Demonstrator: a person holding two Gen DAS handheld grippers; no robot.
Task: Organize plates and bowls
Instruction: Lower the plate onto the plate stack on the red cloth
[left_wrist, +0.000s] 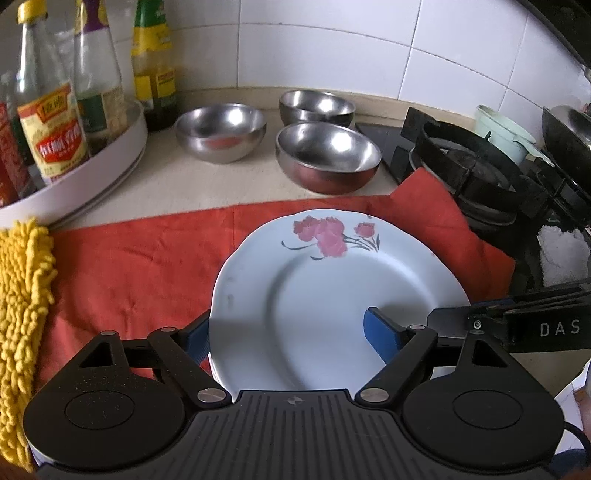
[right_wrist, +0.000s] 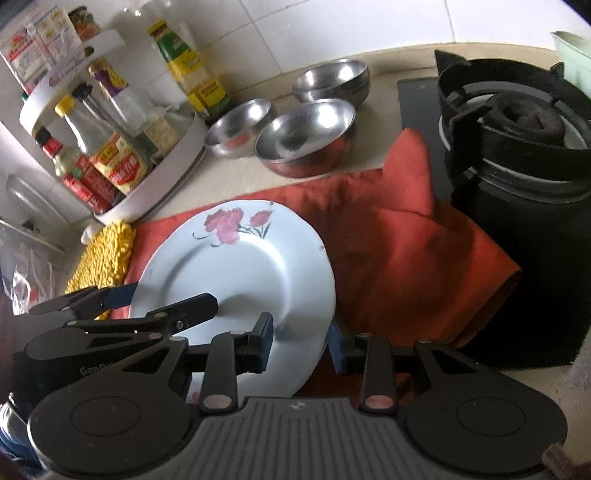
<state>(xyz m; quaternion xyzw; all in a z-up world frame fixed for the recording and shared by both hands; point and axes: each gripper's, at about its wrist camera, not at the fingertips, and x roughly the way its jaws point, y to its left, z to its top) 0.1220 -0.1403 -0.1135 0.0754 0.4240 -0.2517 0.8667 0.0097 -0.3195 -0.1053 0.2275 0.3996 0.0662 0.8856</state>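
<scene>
- White plate (left_wrist: 332, 295) with pink flowers and dark stems painted near its far rim.
- Round, smooth, shallow dip in the middle, wavy rim.
- Sits on the red cloth (left_wrist: 140, 277), near the cloth's front edge.
- Looks like a lower plate (right_wrist: 194, 397) right under it, only a pink bit showing; hard to be sure.
- Three shiny steel bowls just past the cloth's far edge: one (left_wrist: 220, 132) on the left, one (left_wrist: 328, 157) closest to the cloth, one (left_wrist: 316, 105) behind that.
- Bowls all right side up, close together.
- Left gripper (left_wrist: 288, 325) tipped downward over the front of the cloth, at the plate's near left side.
- Spread wide, not squeezing: one blue finger (left_wrist: 197, 338) outside the rim, the other (left_wrist: 380, 332) above the plate's inside.
- Right gripper (right_wrist: 300, 332) tipped downward too, at the plate's right side, over the cloth.
- Pinched on the plate's rim: one finger (right_wrist: 264, 343) on top, the other (right_wrist: 338, 347) at the rim's outer side.
</scene>
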